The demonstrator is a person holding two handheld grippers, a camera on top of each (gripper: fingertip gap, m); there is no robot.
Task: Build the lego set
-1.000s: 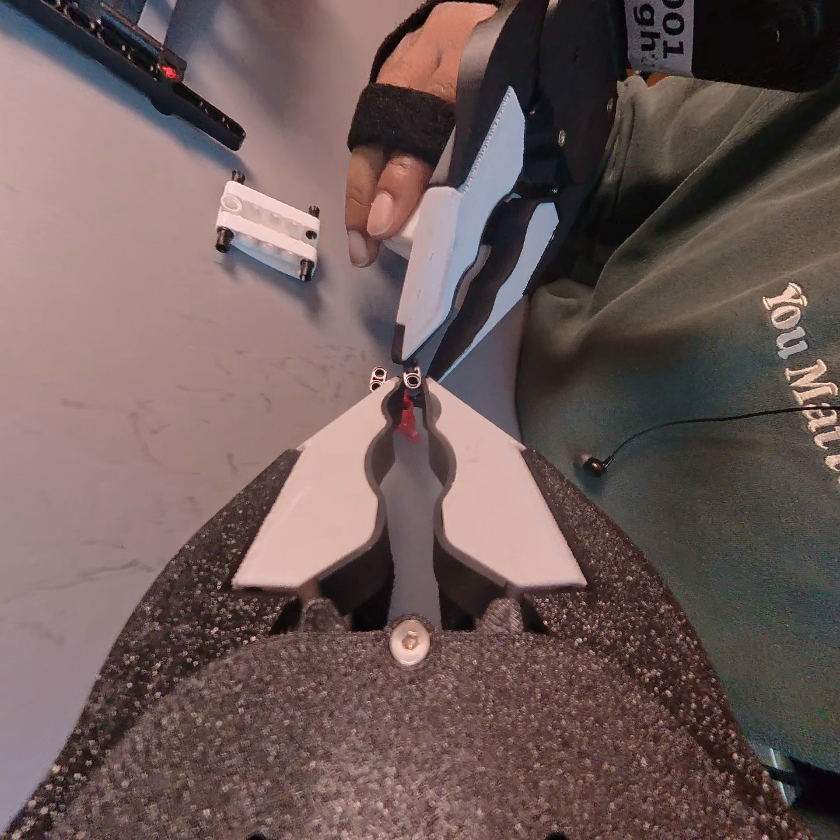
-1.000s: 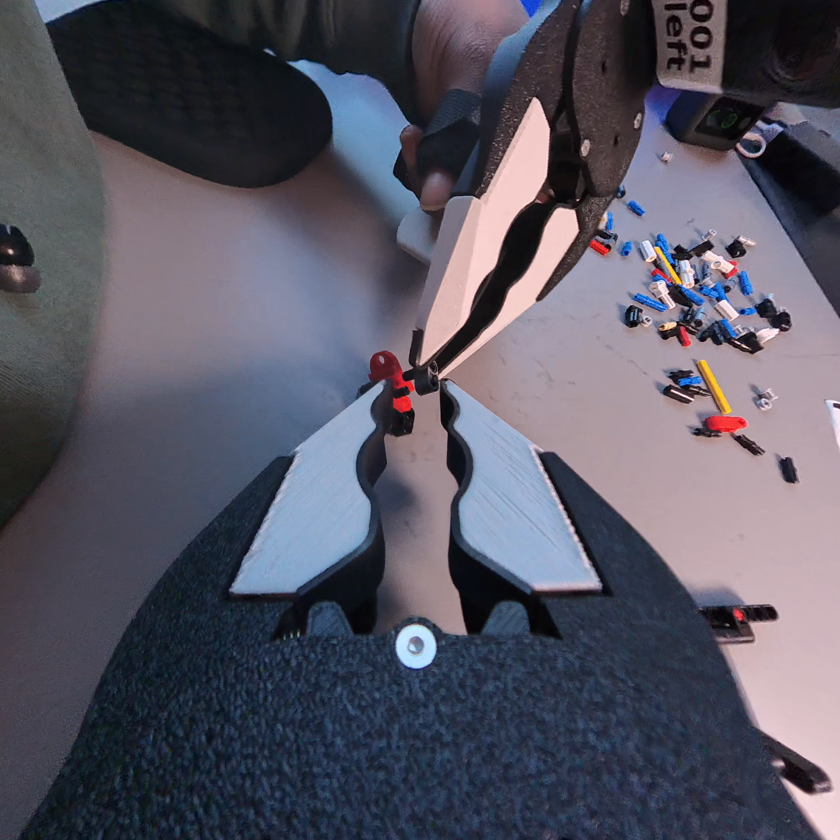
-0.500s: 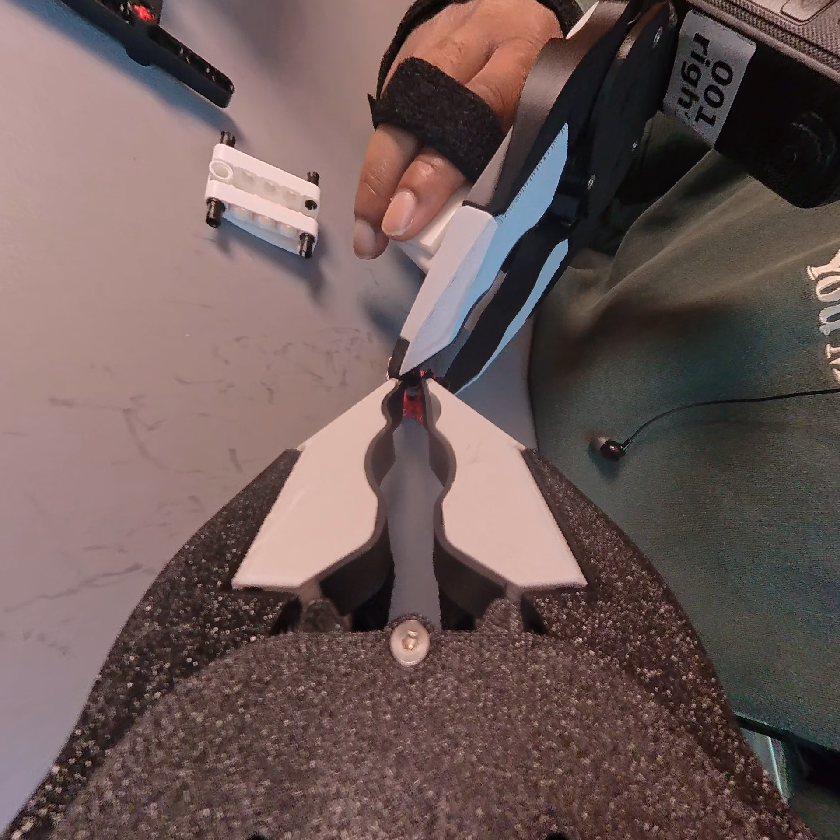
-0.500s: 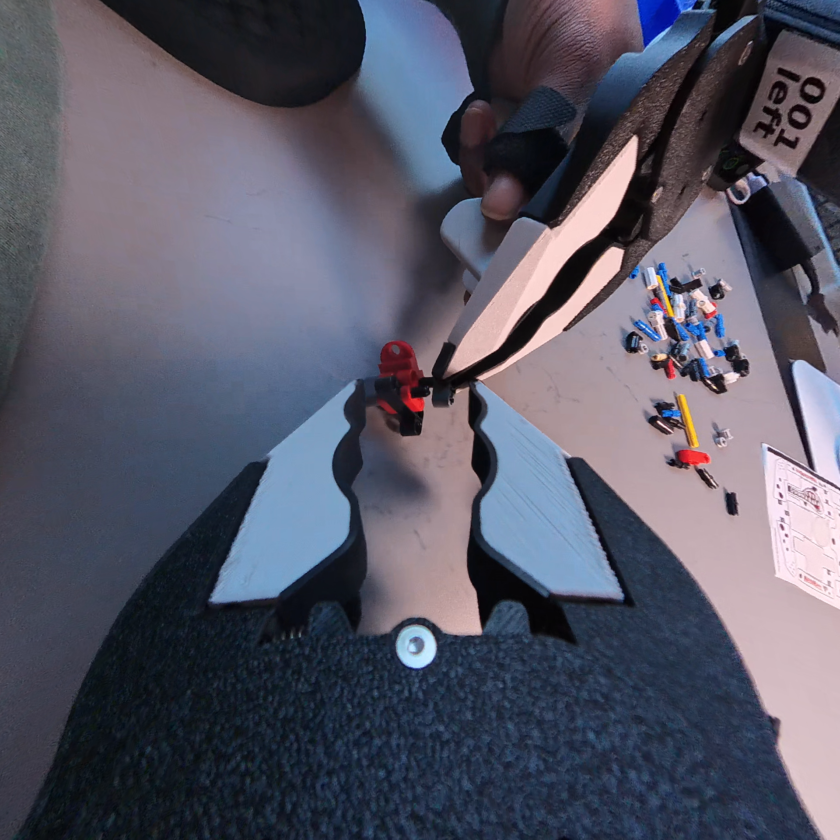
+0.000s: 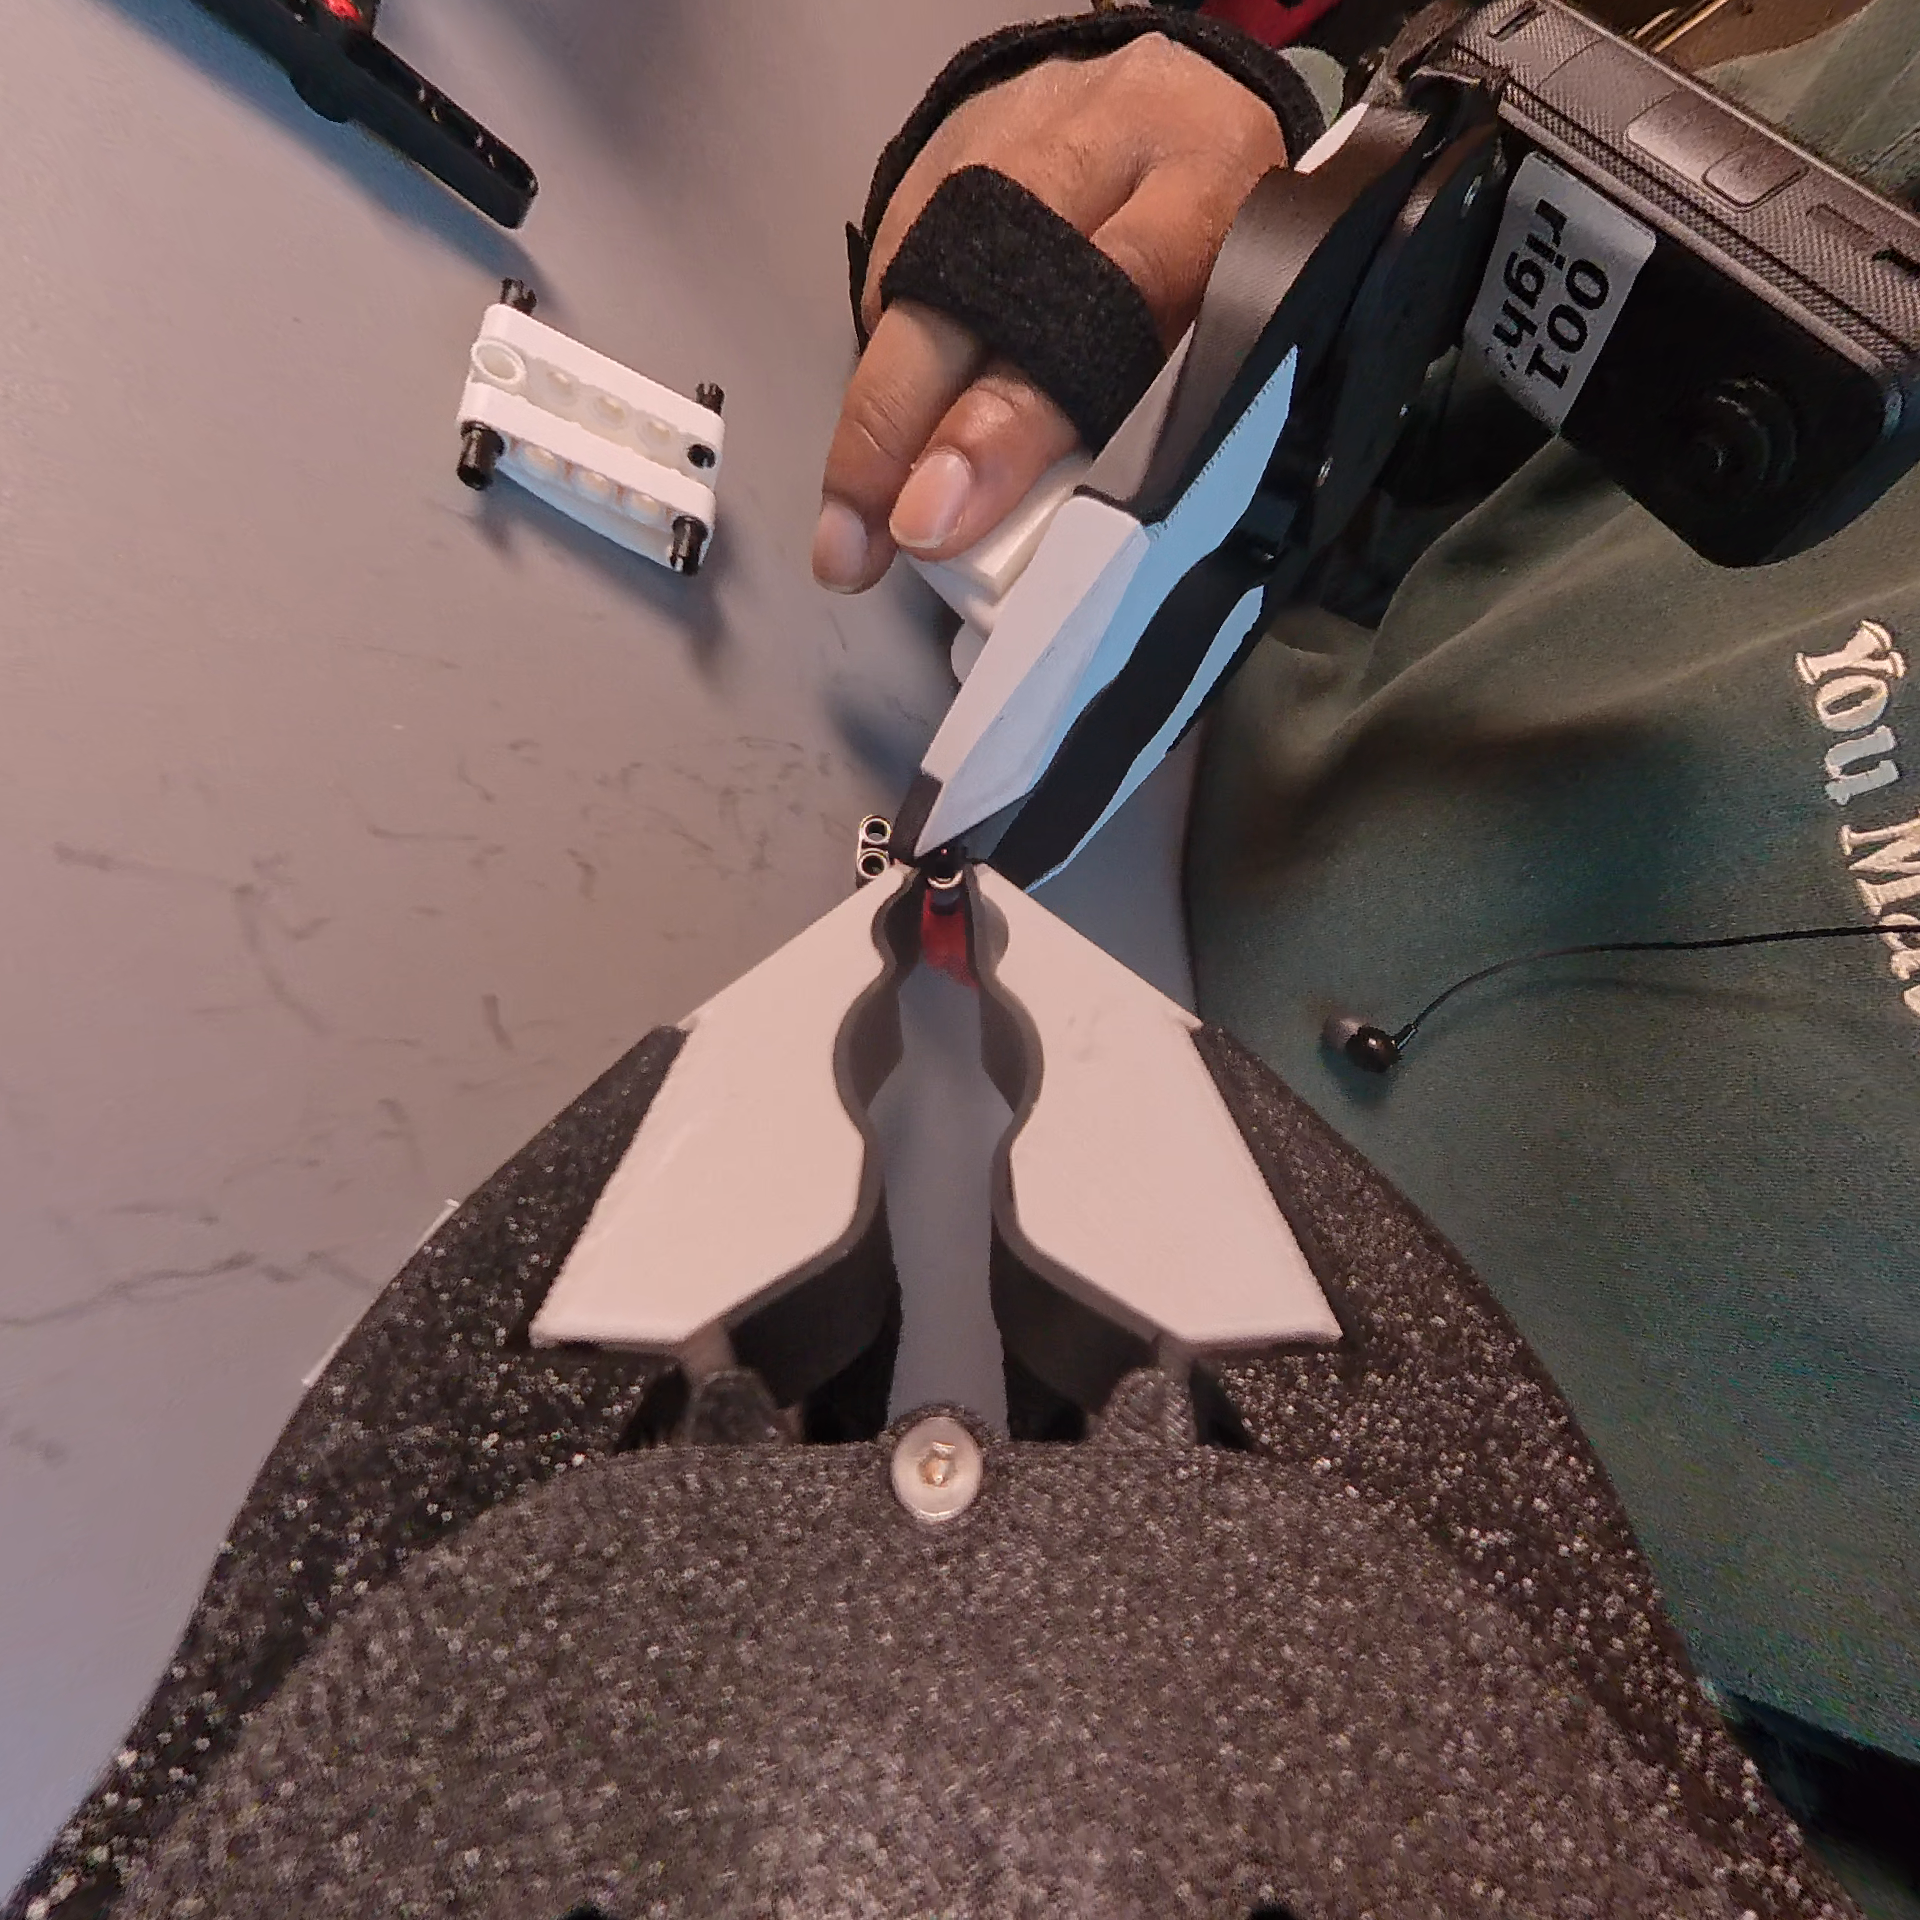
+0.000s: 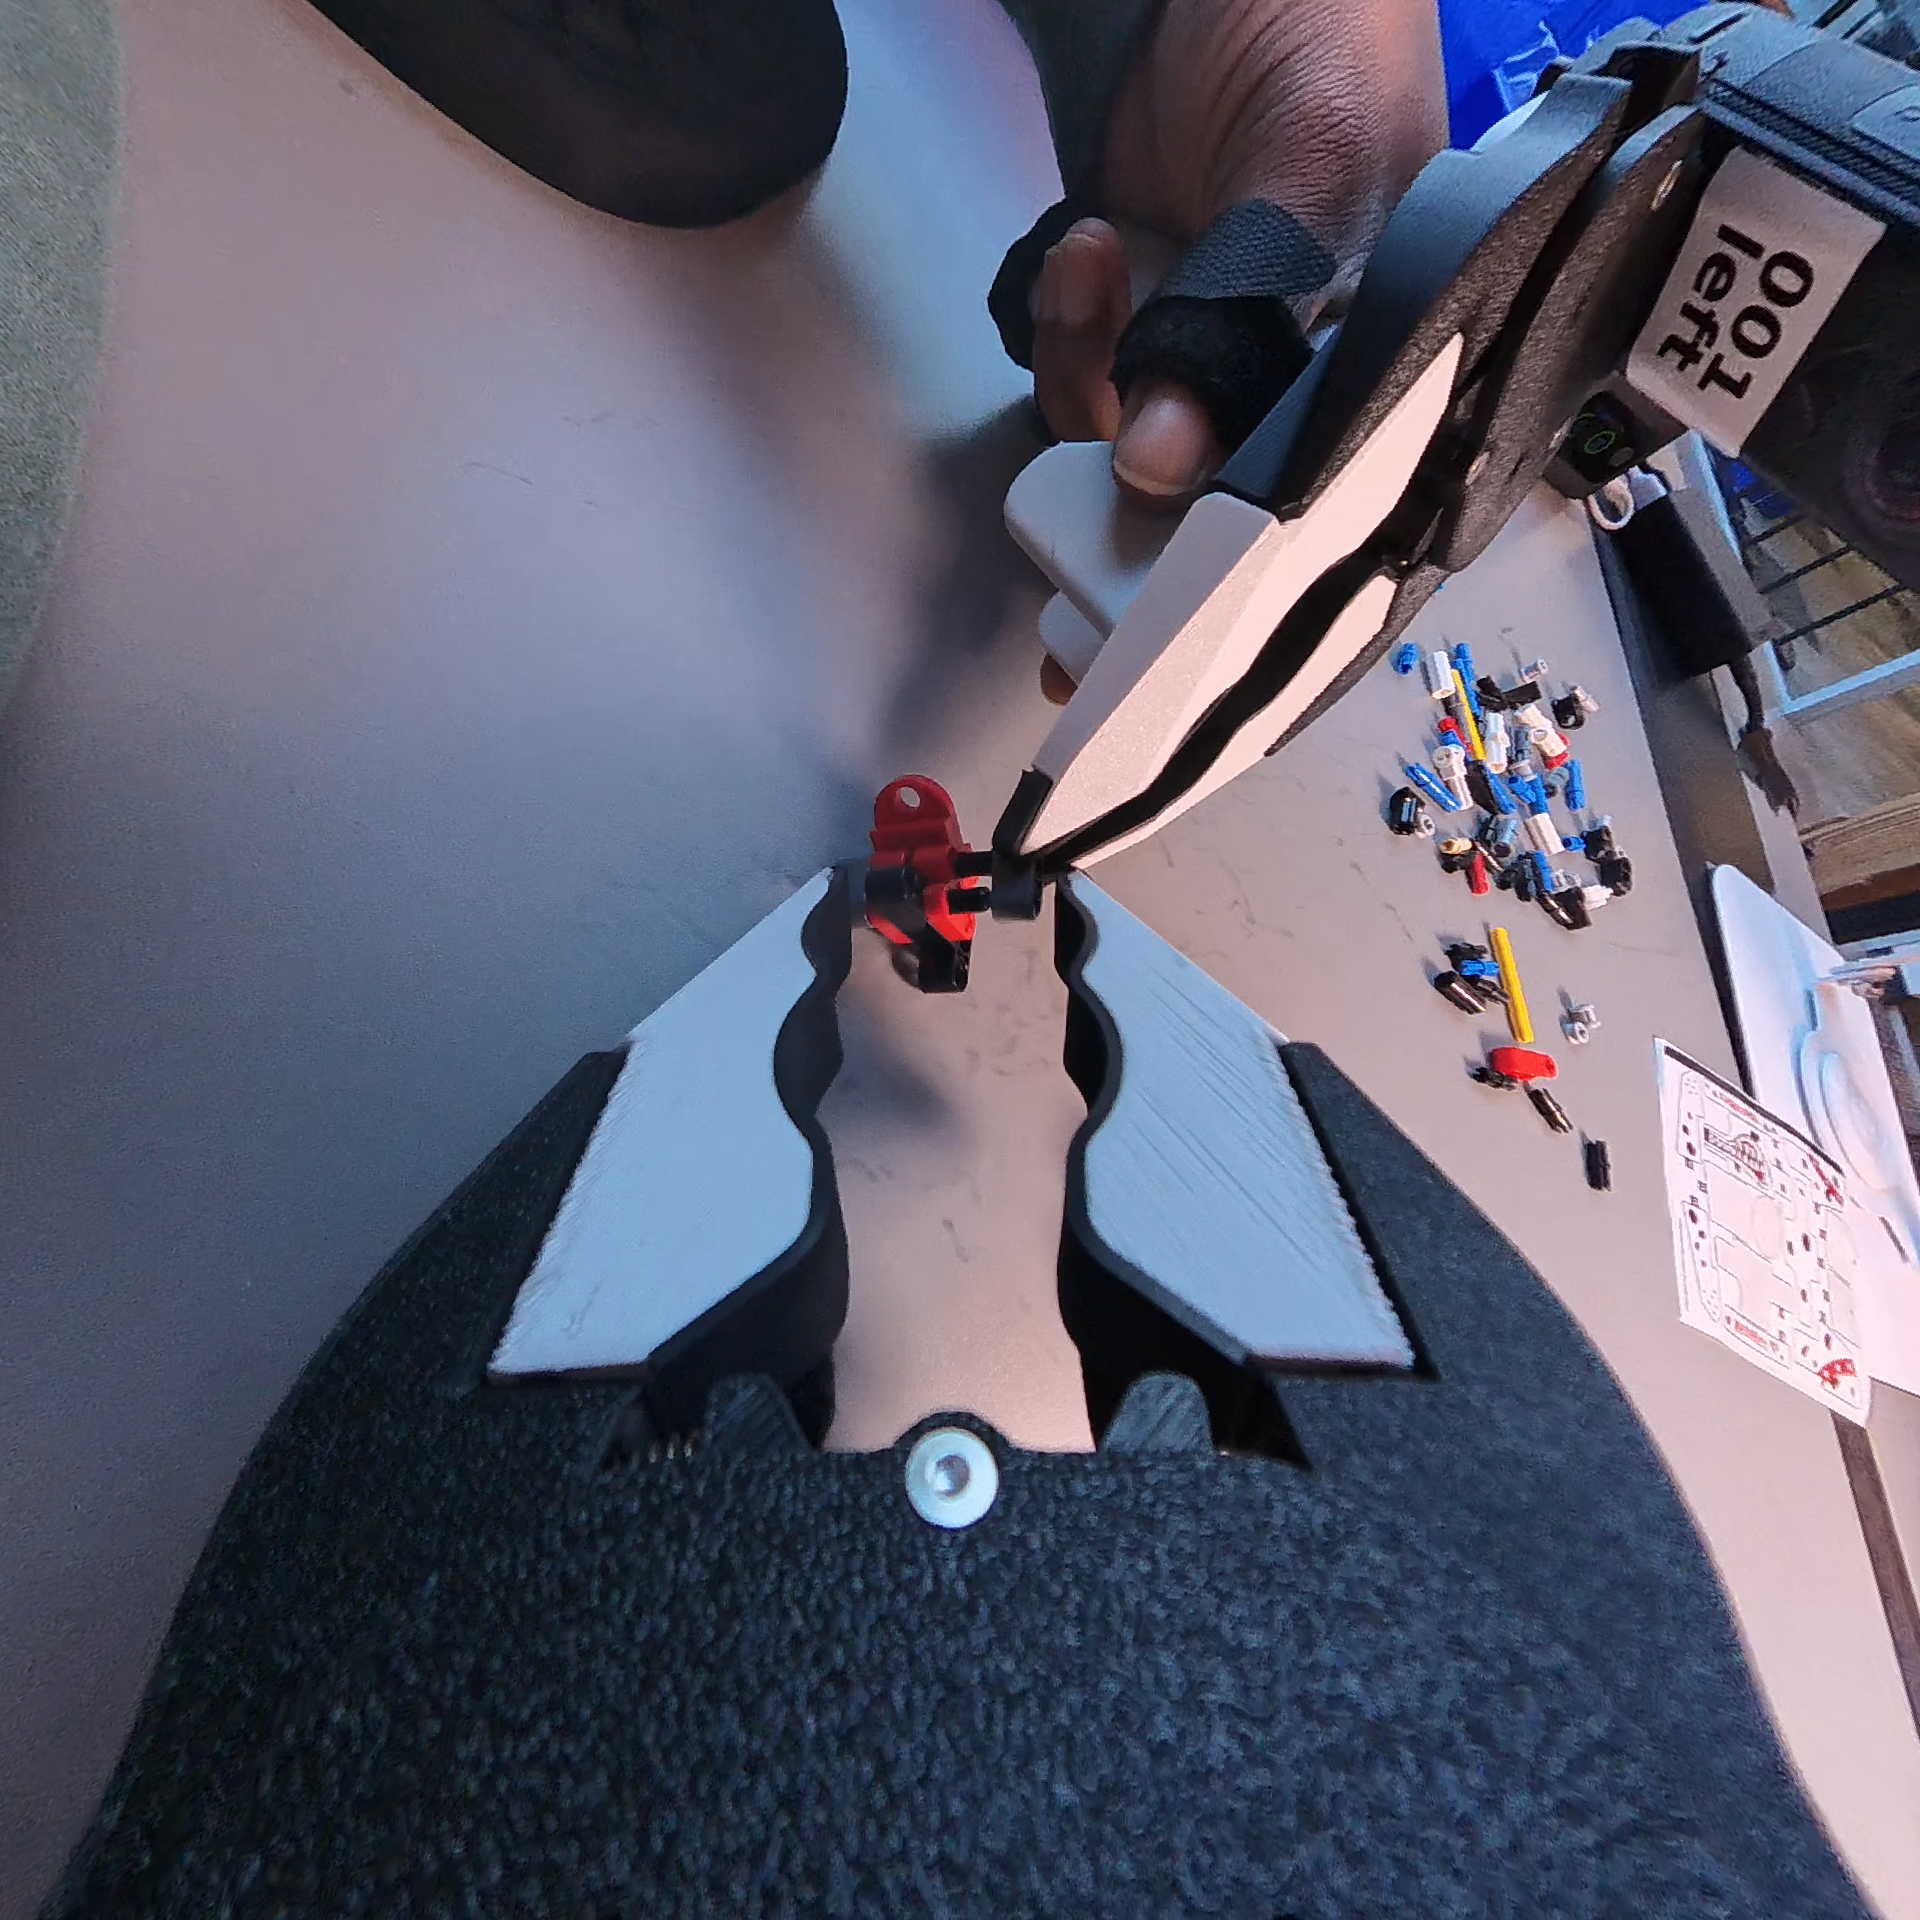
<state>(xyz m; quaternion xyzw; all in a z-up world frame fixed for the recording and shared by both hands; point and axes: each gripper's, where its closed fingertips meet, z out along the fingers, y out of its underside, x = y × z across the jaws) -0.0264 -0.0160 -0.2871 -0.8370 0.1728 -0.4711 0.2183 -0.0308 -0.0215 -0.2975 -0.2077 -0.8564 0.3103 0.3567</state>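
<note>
Left gripper (image 6: 1023, 847) pinches red-black lego piece (image 6: 920, 883) (tips clamped); right gripper (image 6: 951, 904) spread, piece between its fingertips.

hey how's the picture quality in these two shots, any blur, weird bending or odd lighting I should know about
Left wrist view: sharp at the white beam piece and the left gripper; wide-angle bending curves the frame edges, and the table is evenly lit.
Right wrist view: red piece crisp between the right gripper's fingers; loose parts pile sharp; a soft shadow darkens the table at left, pinkish light elsewhere.

Two hand-held grippers (image 5: 940, 883) (image 6: 951, 883), one white frame (image 5: 590, 438), one red assembly (image 6: 914, 873).
</note>
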